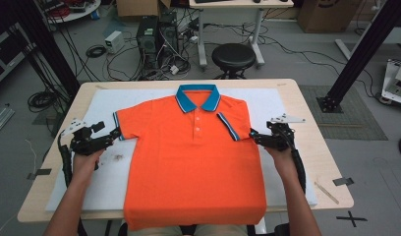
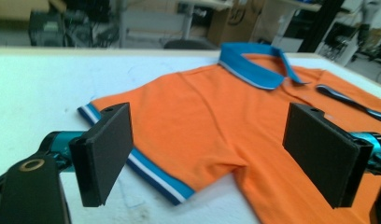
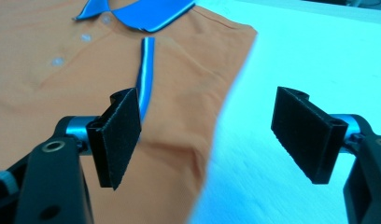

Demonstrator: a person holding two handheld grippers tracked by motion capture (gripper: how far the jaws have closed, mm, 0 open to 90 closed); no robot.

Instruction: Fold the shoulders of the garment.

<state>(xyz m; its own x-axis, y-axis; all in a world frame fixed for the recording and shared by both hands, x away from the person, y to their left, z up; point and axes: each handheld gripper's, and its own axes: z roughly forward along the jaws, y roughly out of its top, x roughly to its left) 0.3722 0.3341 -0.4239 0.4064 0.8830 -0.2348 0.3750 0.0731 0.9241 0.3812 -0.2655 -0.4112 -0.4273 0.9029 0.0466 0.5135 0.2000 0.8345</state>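
Observation:
An orange polo shirt (image 1: pixel 193 162) with a blue collar (image 1: pixel 197 98) lies face up on a white sheet (image 1: pixel 102 182), its hem hanging over the near table edge. Its sleeve at the left (image 1: pixel 126 125) is spread flat. The other sleeve is folded in over the chest, its striped cuff (image 1: pixel 229 126) showing. My left gripper (image 1: pixel 115 133) stands open just off the spread sleeve's cuff (image 2: pixel 151 175), which lies below and beyond its jaws (image 2: pixel 207 154). My right gripper (image 1: pixel 252 135) stands open at the shirt's folded right edge (image 3: pixel 212 135), with nothing pinched.
The sheet covers most of a wooden table (image 1: pixel 314 147). A small dark smudge (image 1: pixel 119 157) marks the sheet near my left hand, and a thin stick (image 1: pixel 326 191) lies at the near right corner. A black stool (image 1: pixel 233 56), computer towers and cables stand beyond the far edge.

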